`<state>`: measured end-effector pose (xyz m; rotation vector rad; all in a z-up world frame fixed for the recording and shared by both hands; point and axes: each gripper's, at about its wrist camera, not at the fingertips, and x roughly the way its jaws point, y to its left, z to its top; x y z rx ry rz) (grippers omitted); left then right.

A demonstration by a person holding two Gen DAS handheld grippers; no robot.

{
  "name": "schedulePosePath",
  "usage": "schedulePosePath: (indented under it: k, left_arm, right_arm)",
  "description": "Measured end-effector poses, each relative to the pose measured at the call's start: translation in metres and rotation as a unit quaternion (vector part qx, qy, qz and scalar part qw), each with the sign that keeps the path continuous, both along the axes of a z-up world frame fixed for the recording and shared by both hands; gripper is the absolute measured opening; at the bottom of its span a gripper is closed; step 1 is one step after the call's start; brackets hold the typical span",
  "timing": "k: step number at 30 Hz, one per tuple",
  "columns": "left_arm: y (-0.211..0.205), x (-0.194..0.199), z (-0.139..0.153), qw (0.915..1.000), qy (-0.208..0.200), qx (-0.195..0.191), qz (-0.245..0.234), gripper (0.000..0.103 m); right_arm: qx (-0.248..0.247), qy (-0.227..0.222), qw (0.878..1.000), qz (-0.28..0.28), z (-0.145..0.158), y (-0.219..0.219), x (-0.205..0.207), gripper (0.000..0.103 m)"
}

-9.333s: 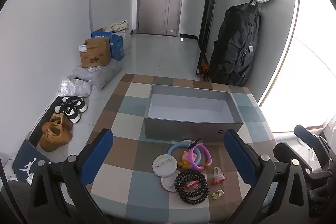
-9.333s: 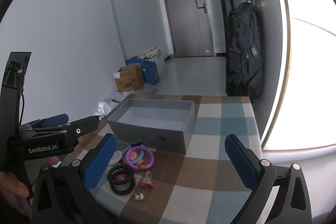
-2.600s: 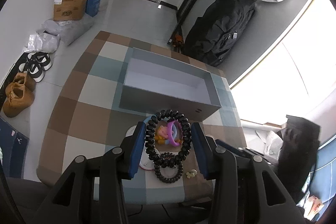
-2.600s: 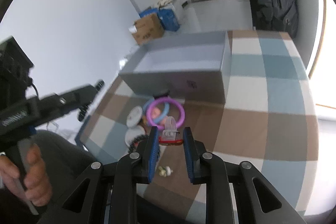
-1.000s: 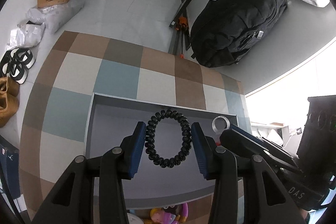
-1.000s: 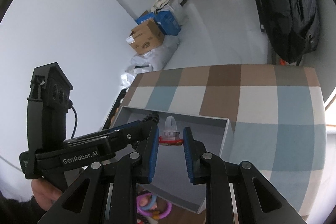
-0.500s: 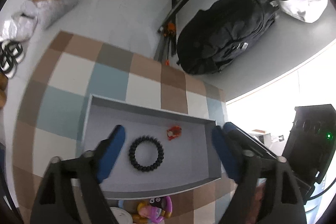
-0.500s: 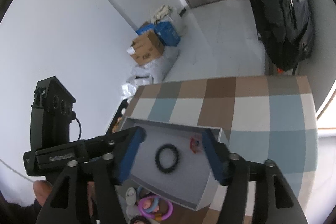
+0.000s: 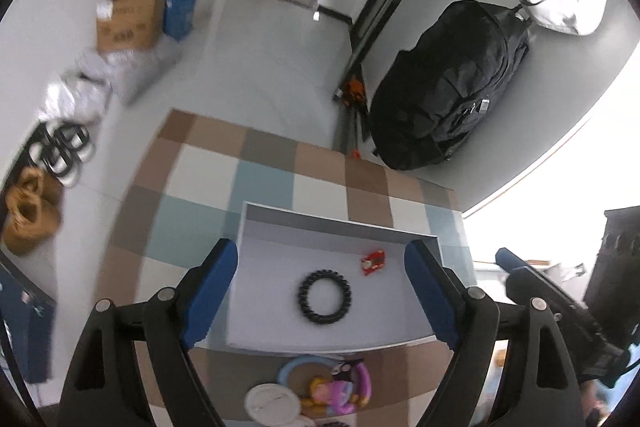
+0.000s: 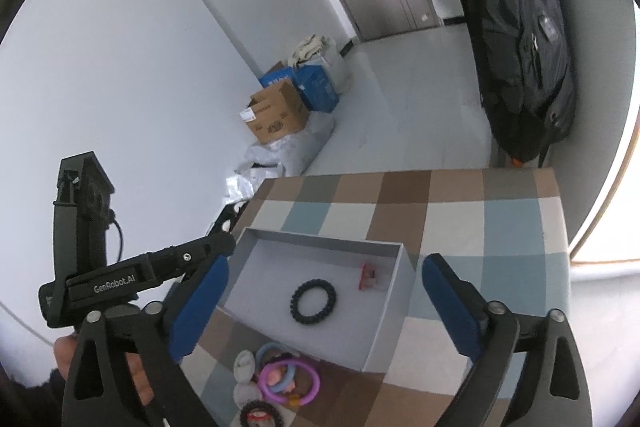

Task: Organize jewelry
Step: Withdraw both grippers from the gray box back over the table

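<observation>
Once gripped, now boxed: coil tie (image 9: 324, 296), clip (image 9: 373, 261)

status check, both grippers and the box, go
Left gripper open, empty. Right gripper open, empty. Black coil band and red clip lie apart in grey box. Bracelets on table, nothing blocking.

You're looking at one grey open cardboard box (image 9: 340, 227) holding two items: one black spiral hair tie (image 9: 324, 296), one small red clip (image 9: 373, 261).

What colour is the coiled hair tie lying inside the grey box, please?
The coiled hair tie is black, clearest in the left wrist view.
</observation>
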<state>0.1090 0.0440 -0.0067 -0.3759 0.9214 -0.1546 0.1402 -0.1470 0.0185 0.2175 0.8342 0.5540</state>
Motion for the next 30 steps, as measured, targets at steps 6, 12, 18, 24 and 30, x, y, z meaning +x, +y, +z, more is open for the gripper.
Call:
schedulePosePath:
  k: [6,12,18,24,30]
  left_arm:
    - [-0.007,-0.024,0.008,0.9973,-0.030,0.066,0.009,0.082]
    - [-0.015,-0.047,0.010,0.9944,-0.044,0.096,0.000,0.083]
    - [-0.018,-0.069,0.003,0.9957,-0.026,0.088,-0.006,0.083]
    - [-0.021,-0.089,-0.004,0.9960,-0.017,0.086,-0.017,0.083]
    - [-0.022,-0.103,-0.026,0.9970,0.031,0.065,-0.028,0.083]
  right_arm:
    - [-0.026,-0.014,1.000,0.000,0.000,0.002,-0.019,0.103]
    - [-0.055,-0.030,0.998,0.000,0.000,0.002,-0.043,0.103]
    - [-0.074,-0.036,0.997,-0.011,0.001,-0.007,-0.064,0.103]
    - [-0.090,-0.031,0.995,-0.009,-0.007,-0.010,-0.081,0.103]
    - [-0.079,0.002,0.997,-0.021,-0.020,-0.015,-0.092,0.103]
